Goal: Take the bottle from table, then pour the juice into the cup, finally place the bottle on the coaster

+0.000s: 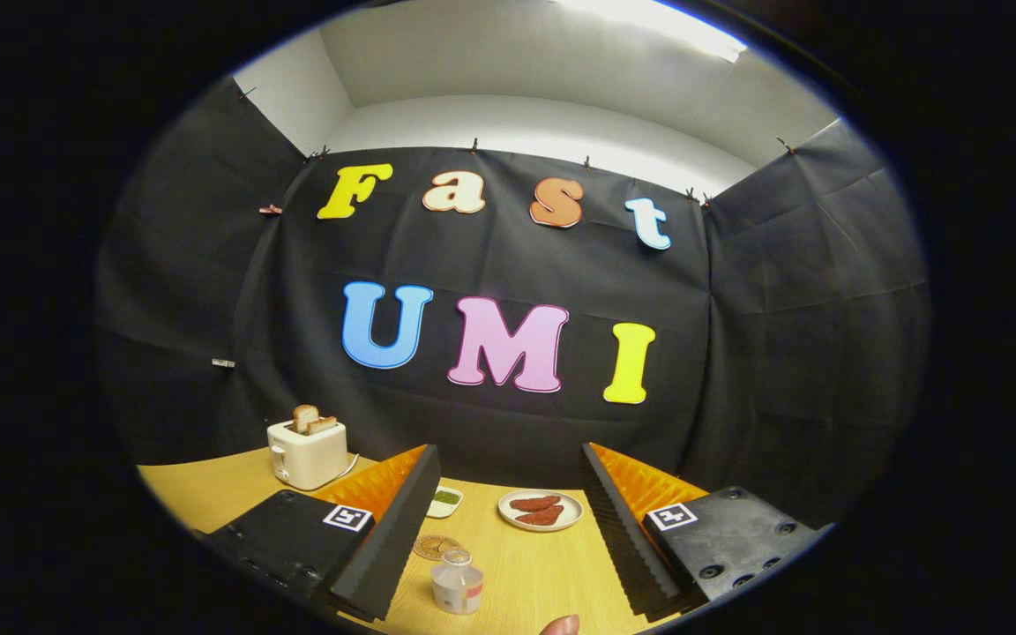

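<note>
A small clear bottle point(457, 583) with a pale cap and a red-and-white label stands upright on the wooden table point(526, 564), low between my fingers and nearer the left one. Just behind it lies a round brown coaster point(434, 547). My gripper point(508, 494) is held above the table with its two fingers wide apart and nothing between them. The fingertips reach out past the bottle, at a higher level. I cannot make out a cup.
A white toaster point(307, 452) with two slices of toast stands at the back left. A small dish with something green point(445, 500) and a white plate with reddish-brown pieces point(541, 510) sit beyond the fingers. A fingertip of a person point(560, 625) shows at the table's near edge.
</note>
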Demonstrator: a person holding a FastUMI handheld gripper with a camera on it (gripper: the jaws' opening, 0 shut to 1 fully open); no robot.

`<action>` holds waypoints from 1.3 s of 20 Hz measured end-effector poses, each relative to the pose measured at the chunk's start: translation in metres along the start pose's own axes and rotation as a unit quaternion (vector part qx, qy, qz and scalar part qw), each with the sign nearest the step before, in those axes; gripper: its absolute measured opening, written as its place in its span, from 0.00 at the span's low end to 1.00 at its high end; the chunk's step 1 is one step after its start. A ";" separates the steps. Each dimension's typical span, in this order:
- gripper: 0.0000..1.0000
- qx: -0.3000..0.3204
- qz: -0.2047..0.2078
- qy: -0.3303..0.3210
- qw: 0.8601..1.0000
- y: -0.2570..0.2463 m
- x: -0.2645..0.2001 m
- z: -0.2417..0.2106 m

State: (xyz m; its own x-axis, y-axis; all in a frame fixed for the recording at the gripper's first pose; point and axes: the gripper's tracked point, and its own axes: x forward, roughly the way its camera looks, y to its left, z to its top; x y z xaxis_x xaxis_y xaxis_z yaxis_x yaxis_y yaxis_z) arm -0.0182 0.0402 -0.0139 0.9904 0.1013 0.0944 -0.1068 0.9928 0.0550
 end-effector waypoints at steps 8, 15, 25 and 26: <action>0.97 0.015 0.025 0.030 0.999 0.032 0.009 -0.096; 0.97 0.031 0.024 0.068 0.997 0.039 0.015 -0.184; 0.97 0.039 0.018 0.090 0.995 0.048 0.029 -0.245; 0.97 0.034 0.017 0.088 0.995 0.048 0.030 -0.245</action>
State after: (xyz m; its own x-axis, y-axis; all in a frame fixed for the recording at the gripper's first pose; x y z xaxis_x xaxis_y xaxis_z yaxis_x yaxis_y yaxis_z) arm 0.0280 0.1066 -0.2522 0.9854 0.1507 -0.0786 -0.1405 0.9824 0.1230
